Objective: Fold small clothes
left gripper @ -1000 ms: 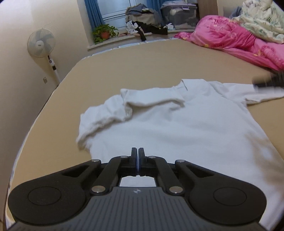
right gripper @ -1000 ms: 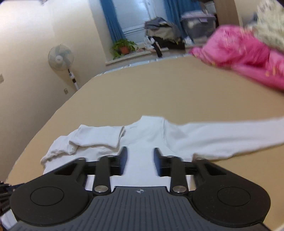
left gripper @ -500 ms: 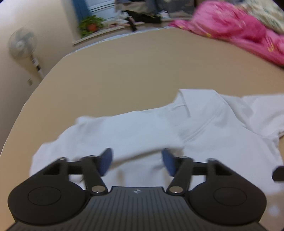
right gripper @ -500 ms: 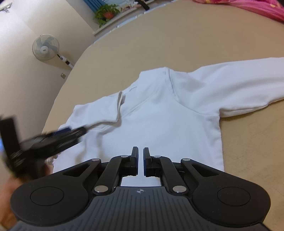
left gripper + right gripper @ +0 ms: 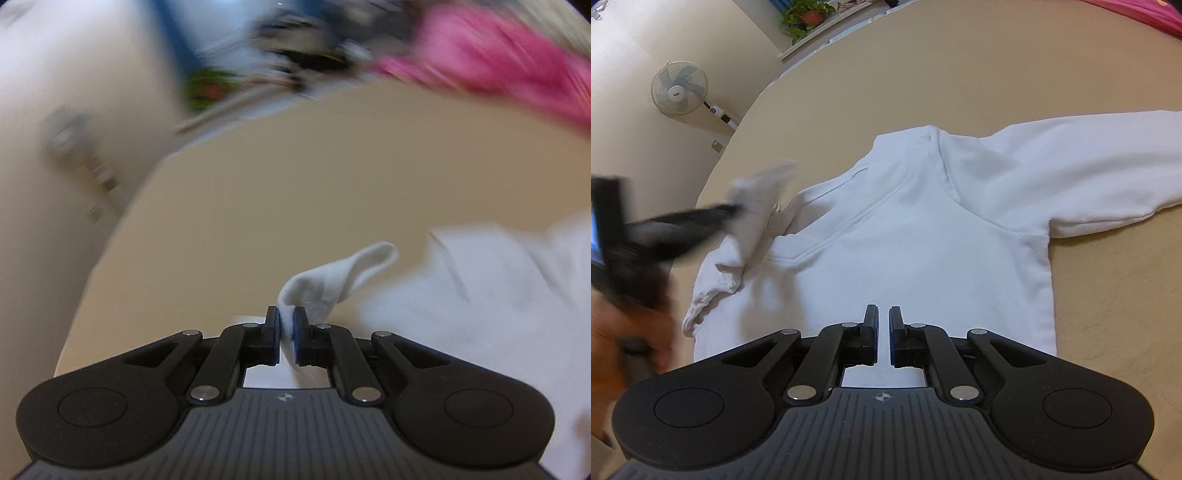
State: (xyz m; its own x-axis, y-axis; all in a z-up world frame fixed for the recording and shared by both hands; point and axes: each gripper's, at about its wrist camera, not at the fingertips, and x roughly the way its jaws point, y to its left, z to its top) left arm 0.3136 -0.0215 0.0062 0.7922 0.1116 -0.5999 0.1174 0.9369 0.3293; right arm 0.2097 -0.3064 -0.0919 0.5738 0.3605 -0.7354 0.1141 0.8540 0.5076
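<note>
A white long-sleeved shirt (image 5: 923, 240) lies spread flat on the tan bed (image 5: 960, 74), collar away from me. My left gripper (image 5: 286, 325) has its jaws closing, and the pads pinch the cuff of the shirt's left sleeve (image 5: 332, 280), which rises off the bed. In the right wrist view that gripper (image 5: 735, 210) is a dark blur at the left with the sleeve (image 5: 757, 199) at its tip. The right gripper (image 5: 882, 328) is shut over the lower body of the shirt, nothing visibly between its pads. The other sleeve (image 5: 1089, 173) stretches out flat to the right.
A person's hand (image 5: 624, 339) holds the left gripper at the left edge. A standing fan (image 5: 679, 92) and a potted plant (image 5: 809, 11) are beyond the bed's far left edge. A pink quilt (image 5: 498, 62) lies at the far right of the bed.
The left gripper opened, slid left, then closed on the folded-in left sleeve and pulled its cuff up. The right gripper shut and sank over the shirt's body.
</note>
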